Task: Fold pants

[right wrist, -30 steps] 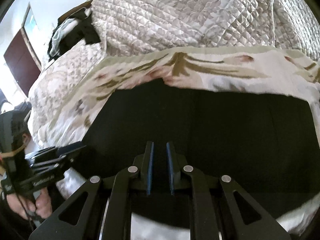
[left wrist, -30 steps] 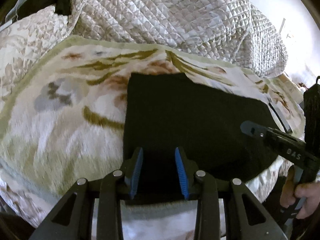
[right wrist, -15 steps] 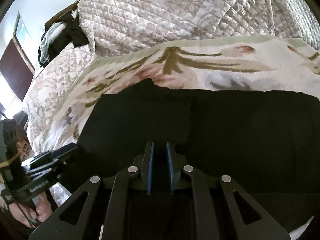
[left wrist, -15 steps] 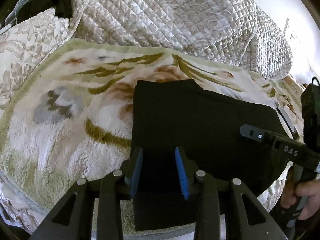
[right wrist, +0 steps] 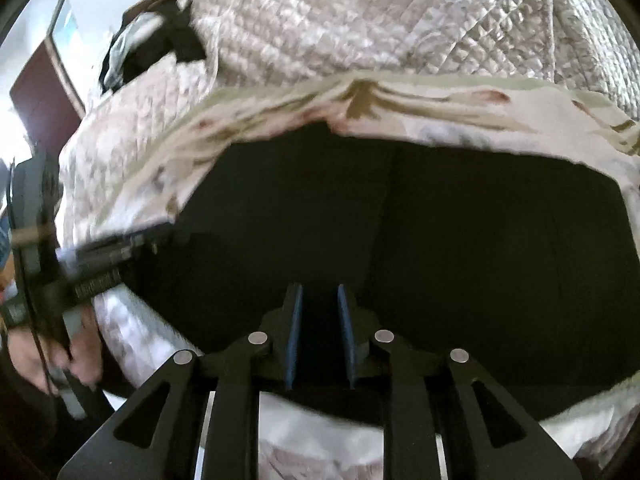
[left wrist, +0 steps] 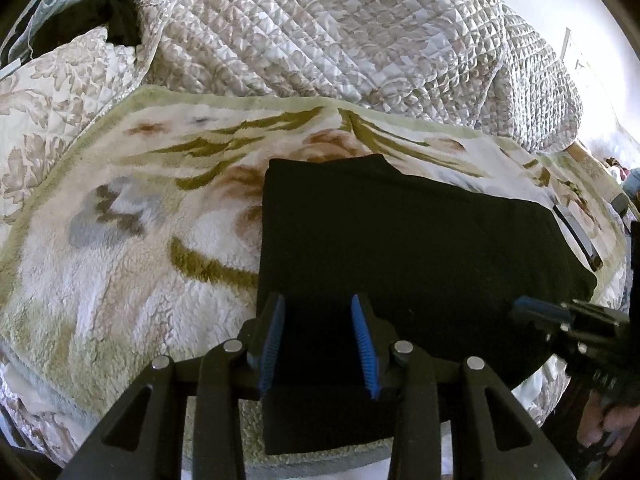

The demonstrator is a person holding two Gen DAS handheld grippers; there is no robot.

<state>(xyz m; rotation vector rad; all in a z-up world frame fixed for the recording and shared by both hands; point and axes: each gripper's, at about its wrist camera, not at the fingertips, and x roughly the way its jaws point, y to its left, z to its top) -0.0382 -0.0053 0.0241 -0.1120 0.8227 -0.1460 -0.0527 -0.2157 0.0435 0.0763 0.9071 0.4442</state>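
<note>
Pants: the black, soft fabric pants [left wrist: 400, 256] lie flat as a folded rectangle on the cream fleece blanket with olive leaf pattern [left wrist: 120, 248], near the front edge of the bed.
Quilt: a beige quilted bedspread [left wrist: 320, 32] is bunched up behind the blanket, apart from the pants.
Long axis: in the left wrist view the folded shape runs from left to right, with its short straight left edge in front of the left gripper. Which end is the waist, I cannot tell; the black cloth hides the seams.
Left gripper: the left gripper [left wrist: 320, 336] with blue pads hovers over the near left corner of the pants; its jaws stand wide apart and hold nothing.
Right gripper: the right gripper [right wrist: 319, 332] is over the near edge on the other side; there is a narrow gap between the jaws, and I cannot tell if cloth is pinched there, because all is black.
Dark strip: a thin dark flat object [left wrist: 576, 236] lies on the blanket just beside the right end of the pants.
Risk: if only the top layer is taken, the fold can open. The near edge is close to the bed edge, so a pull forward may drag the pants off. The fleece can also come up with the cloth.
</note>
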